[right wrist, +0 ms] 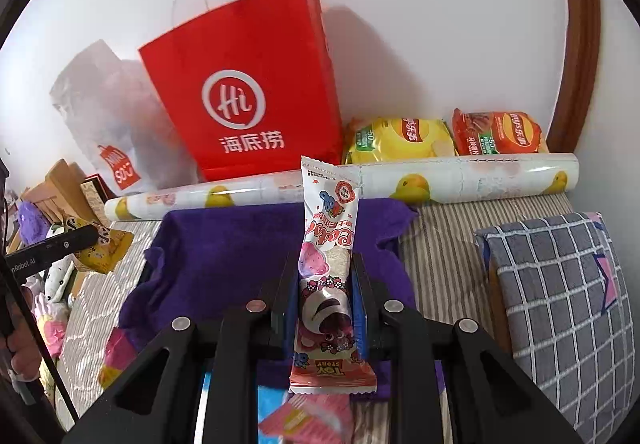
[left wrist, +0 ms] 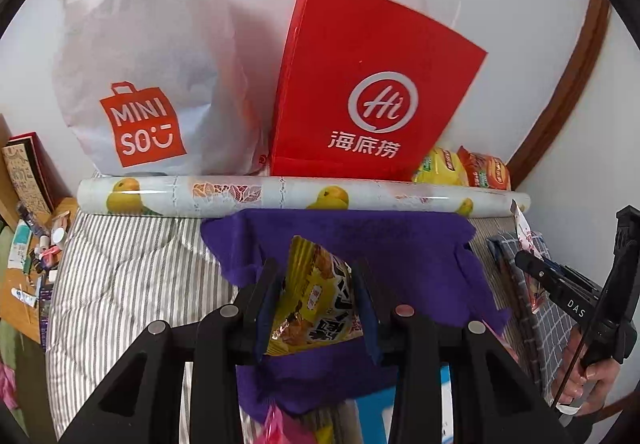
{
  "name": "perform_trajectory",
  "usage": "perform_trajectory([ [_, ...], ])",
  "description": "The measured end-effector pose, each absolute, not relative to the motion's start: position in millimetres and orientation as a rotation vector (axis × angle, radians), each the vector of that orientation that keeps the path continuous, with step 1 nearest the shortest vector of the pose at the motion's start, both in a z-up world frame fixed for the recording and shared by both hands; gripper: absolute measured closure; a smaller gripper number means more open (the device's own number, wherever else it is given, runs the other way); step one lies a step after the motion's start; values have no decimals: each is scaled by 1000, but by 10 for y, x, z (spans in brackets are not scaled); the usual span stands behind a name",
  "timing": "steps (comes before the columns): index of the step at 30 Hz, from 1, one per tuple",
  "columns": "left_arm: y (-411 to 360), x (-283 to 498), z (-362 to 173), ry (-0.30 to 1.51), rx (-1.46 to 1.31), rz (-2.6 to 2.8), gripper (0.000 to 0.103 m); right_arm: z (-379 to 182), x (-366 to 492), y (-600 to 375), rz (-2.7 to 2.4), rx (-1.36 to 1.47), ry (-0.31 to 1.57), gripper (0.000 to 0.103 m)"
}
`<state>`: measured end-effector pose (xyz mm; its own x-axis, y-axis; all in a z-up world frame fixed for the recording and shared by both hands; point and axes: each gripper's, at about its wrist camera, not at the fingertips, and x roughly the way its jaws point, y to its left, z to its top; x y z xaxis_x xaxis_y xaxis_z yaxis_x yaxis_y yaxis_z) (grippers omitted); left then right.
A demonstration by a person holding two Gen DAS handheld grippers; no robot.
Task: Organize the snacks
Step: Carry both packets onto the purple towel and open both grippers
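The left tongs [left wrist: 316,300] are nearly closed, their blue-padded jaws pressed on either side of a crinkled yellow snack packet with black lettering [left wrist: 314,304], which stands up between them. The right tongs [right wrist: 326,292] are fully closed on a long, slim pink-and-white snack packet printed with a pink bear [right wrist: 328,268]; it runs upright along the jaws, its top end reaching well past the tips and its sealed bottom edge hanging back towards the camera.

Below and just ahead of both tongs lies a rumpled purple fleece cloth [left wrist: 360,236] spread on a grey-and-white striped bed cover [left wrist: 132,268]. Beyond the cloth, touching its far edge, a long roll of white paper printed with yellow fruit [left wrist: 280,196] lies crosswise. Behind the roll, a red paper bag with white handles and a white round logo [left wrist: 360,92] stands against the wall, with a white plastic shopping bag bearing a red logo [left wrist: 140,76] to its left. To the right of the red bag, behind the roll, lie a yellow crisp packet [right wrist: 400,140] and an orange-red crisp packet [right wrist: 500,134] side by side. To the right of the right tongs sits a grey pillow with a white check pattern [right wrist: 560,284]. More pink wrappers [right wrist: 312,416] lie under that gripper, close to the camera.
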<state>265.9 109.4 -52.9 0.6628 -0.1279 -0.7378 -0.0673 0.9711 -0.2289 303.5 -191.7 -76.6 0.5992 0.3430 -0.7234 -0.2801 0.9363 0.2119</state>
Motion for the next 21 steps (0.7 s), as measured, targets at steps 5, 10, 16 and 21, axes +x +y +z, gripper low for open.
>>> perform_trajectory([
  [5, 1065, 2925, -659, 872, -233, -42, 68, -917, 3302, -1864, 379, 77, 889, 80],
  [10, 1056, 3190, -849, 910, -243, -59, 68, -1117, 3550, -1788, 404, 85, 940, 80],
  [16, 1054, 3440, -1065, 958, -262, -78, 68, -1390, 3784, -1703, 434, 73, 1017, 80],
  [21, 1019, 3578, -1234, 998, -253, -85, 68, -1540, 3862, -1691, 475, 73, 1078, 80],
])
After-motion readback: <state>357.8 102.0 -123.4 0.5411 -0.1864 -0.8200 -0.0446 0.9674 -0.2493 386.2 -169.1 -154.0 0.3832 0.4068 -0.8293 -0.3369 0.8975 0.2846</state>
